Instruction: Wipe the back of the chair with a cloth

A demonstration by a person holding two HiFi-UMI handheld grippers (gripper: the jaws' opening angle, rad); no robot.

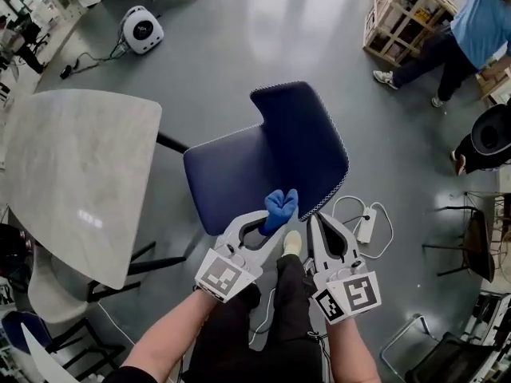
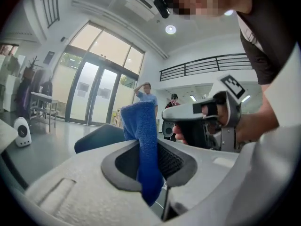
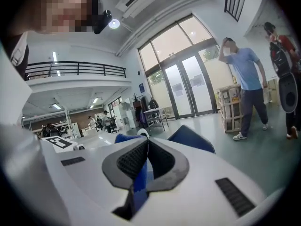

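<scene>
A dark blue chair (image 1: 295,142) stands on the grey floor in front of me, its curved back to the right of its seat. My left gripper (image 1: 270,218) is shut on a blue cloth (image 1: 281,206), which sticks up out of the jaws just short of the chair's near edge. In the left gripper view the cloth (image 2: 141,126) hangs pinched between the pads, with the chair (image 2: 101,135) behind it. My right gripper (image 1: 313,218) is beside it on the right, shut with nothing gripped. The right gripper view shows its pads (image 3: 131,161) meeting, and the chair (image 3: 190,138) beyond.
A pale grey table (image 1: 80,166) stands left of the chair. A white power strip with its cable (image 1: 367,226) lies on the floor at the right. Farther off are a white round device (image 1: 142,29), a wooden crate (image 1: 407,10) and a person in a blue shirt (image 1: 471,38).
</scene>
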